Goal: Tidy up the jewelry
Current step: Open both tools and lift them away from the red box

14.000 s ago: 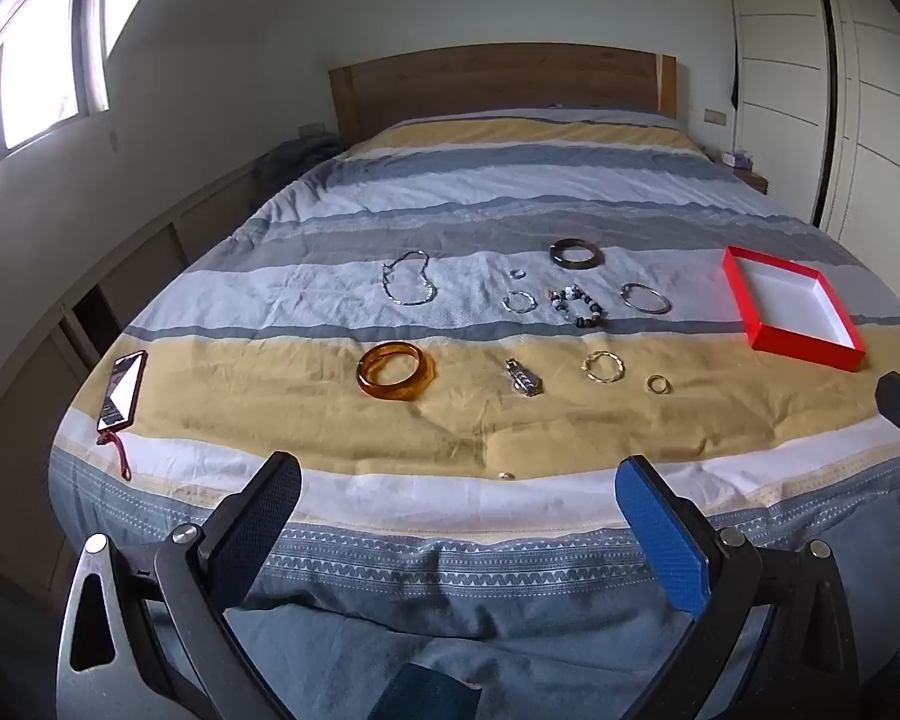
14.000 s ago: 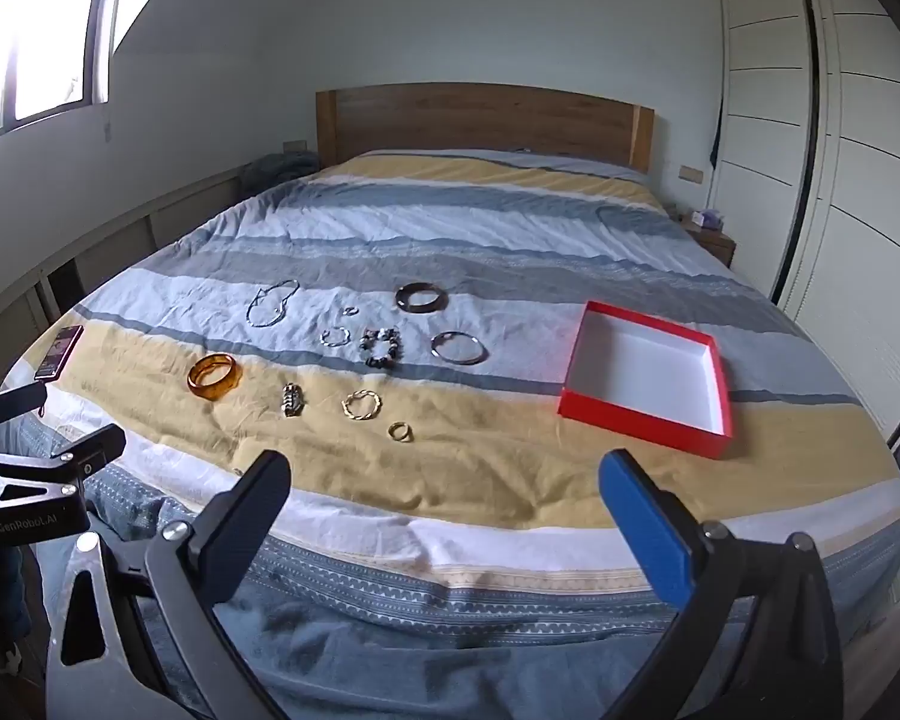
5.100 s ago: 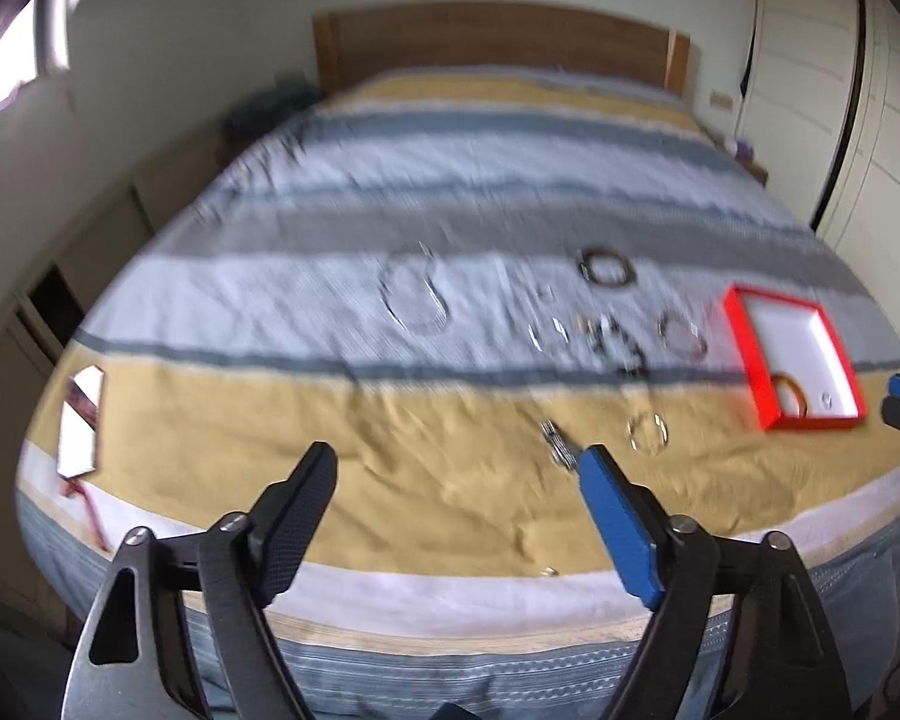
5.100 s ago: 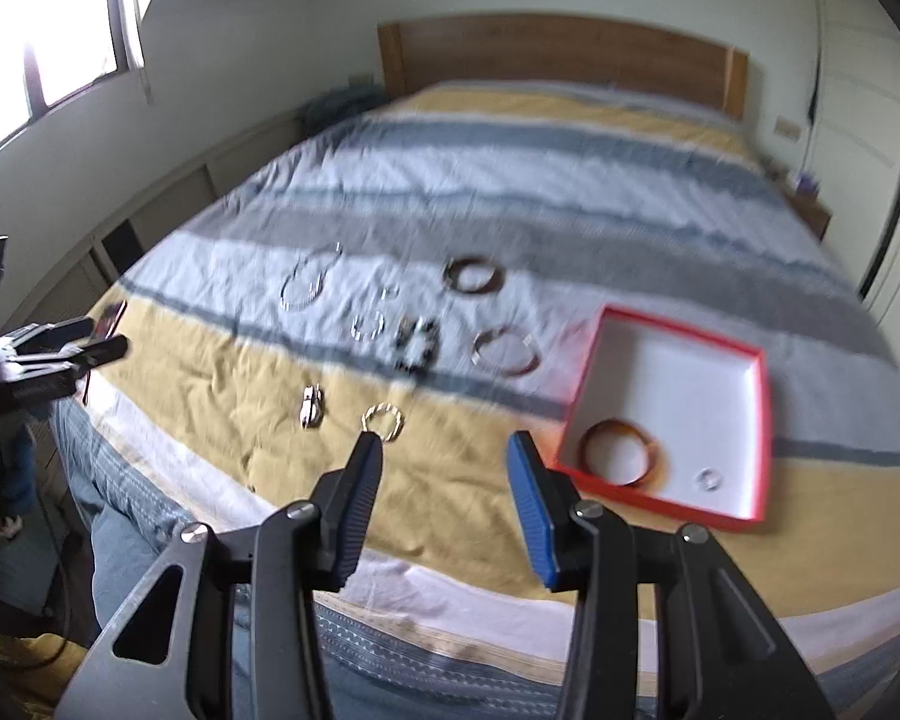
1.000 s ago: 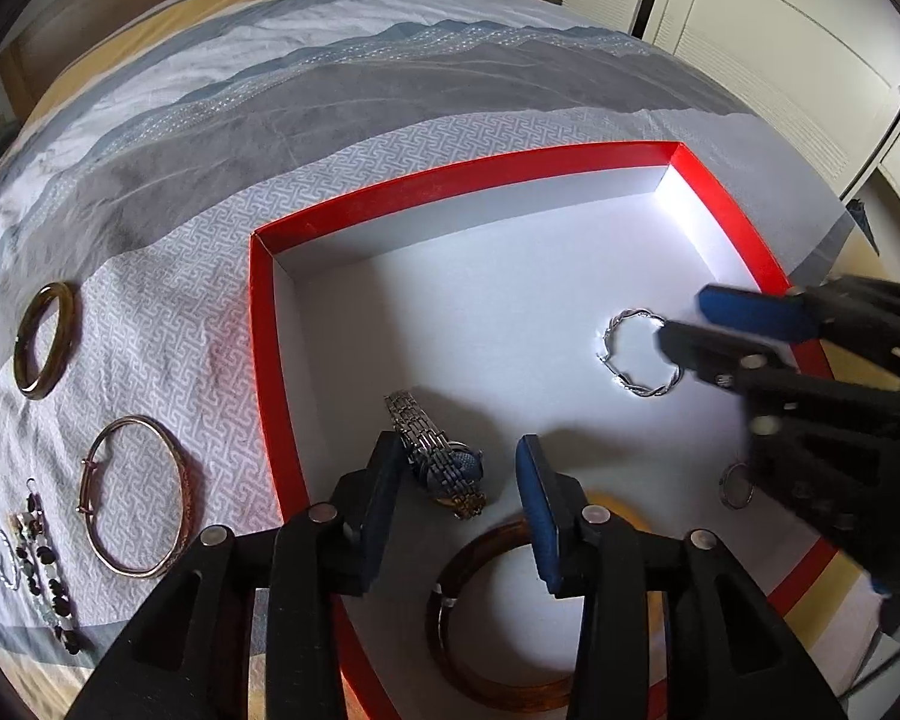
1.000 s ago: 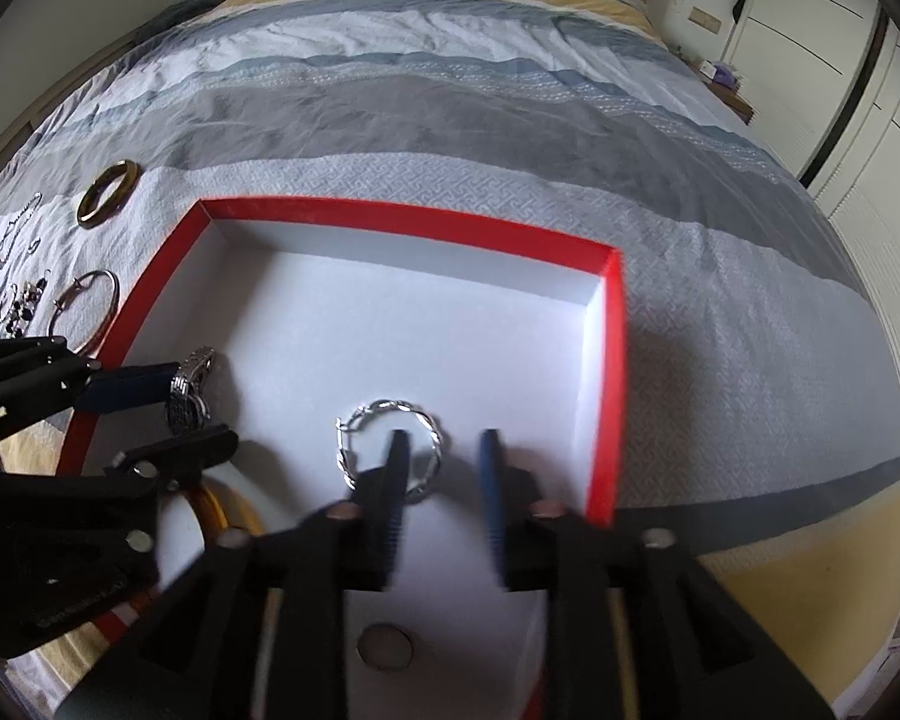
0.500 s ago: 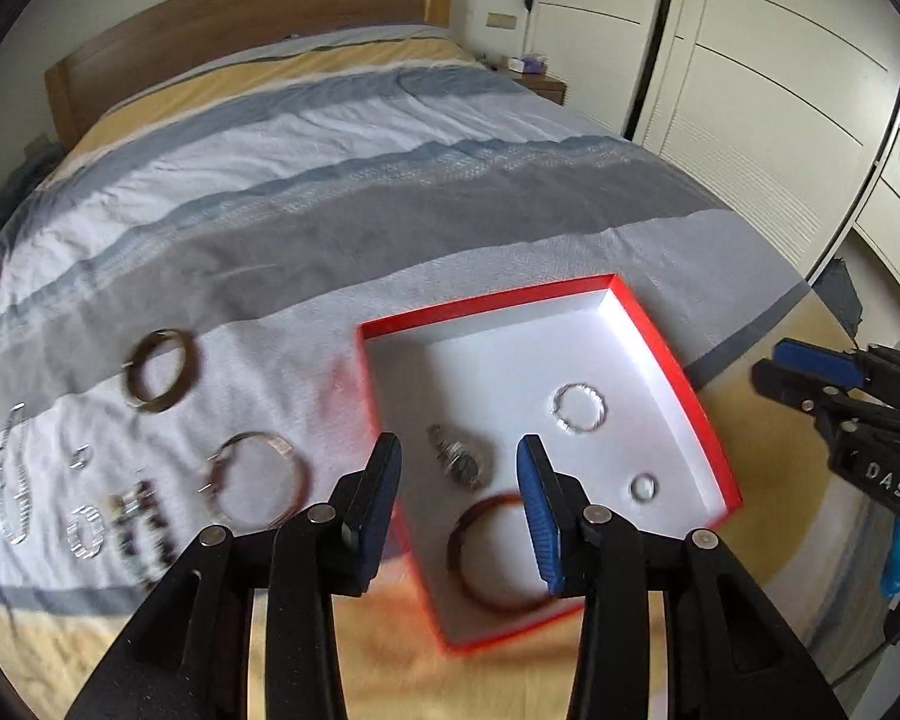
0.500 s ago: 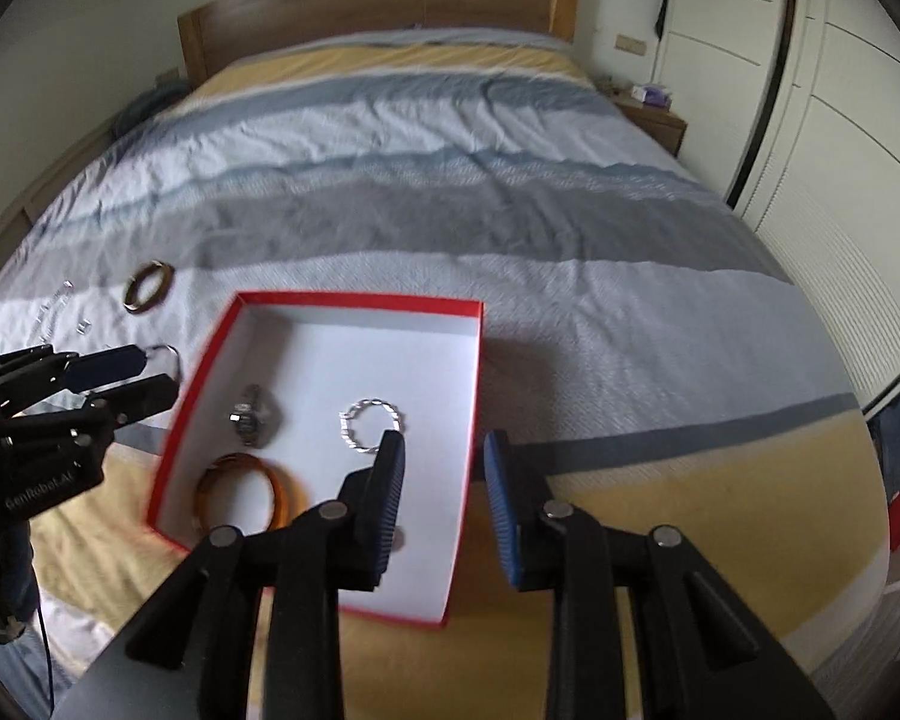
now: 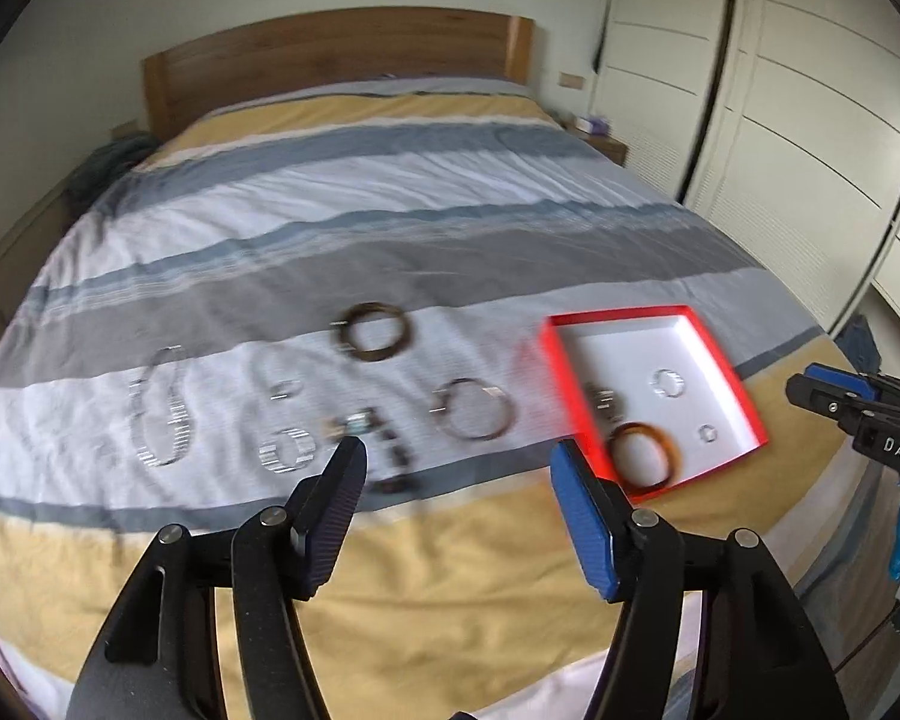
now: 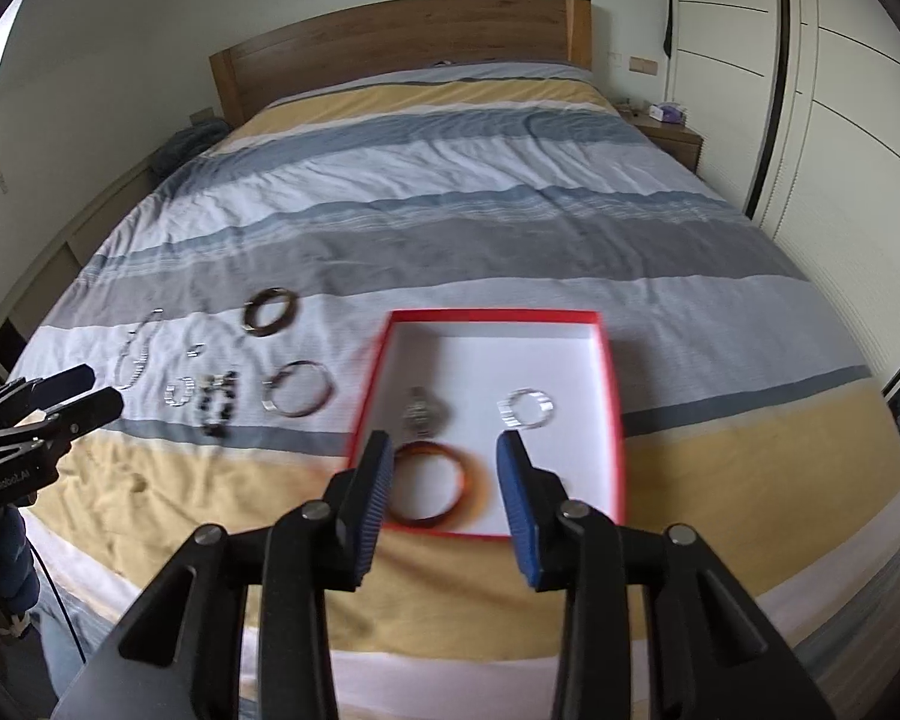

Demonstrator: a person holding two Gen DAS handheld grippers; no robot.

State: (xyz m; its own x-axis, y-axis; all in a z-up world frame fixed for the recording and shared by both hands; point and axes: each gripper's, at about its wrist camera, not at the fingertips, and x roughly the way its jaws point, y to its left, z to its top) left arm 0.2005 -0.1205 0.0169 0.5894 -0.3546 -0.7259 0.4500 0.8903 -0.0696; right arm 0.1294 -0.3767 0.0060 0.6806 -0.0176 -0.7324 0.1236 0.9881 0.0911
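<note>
Both of my grippers are up off the bed right now, pointing down the mattress toward the headboard (image 10: pixel 390 69), and neither one is carrying anything. My left gripper (image 9: pixel 456 483) has its jaws spread wide, hovering over the yellow stripe of the bedspread (image 9: pixel 390 228), lined up with the loose pieces on the white stripe. My right gripper (image 10: pixel 441 483) is parted too, just narrower, and it hangs over the near edge of the red box (image 10: pixel 609 396). In the box I can see the amber bangle (image 10: pixel 435 492) at the near side, the watch (image 10: pixel 423 411) just behind it, a silver hoop (image 10: pixel 528 407) to the right, and from the left camera a small ring (image 9: pixel 707 433) near the box's right wall. On the bedspread, left of the box: a thin metal bangle (image 10: pixel 297 397), a dark bangle (image 10: pixel 270 312) further back, a beaded bracelet (image 10: pixel 217 403), a chain necklace (image 10: pixel 133 360) and a couple of small silver bits I can't identify through the motion blur. The left camera is pretty smeary.
</note>
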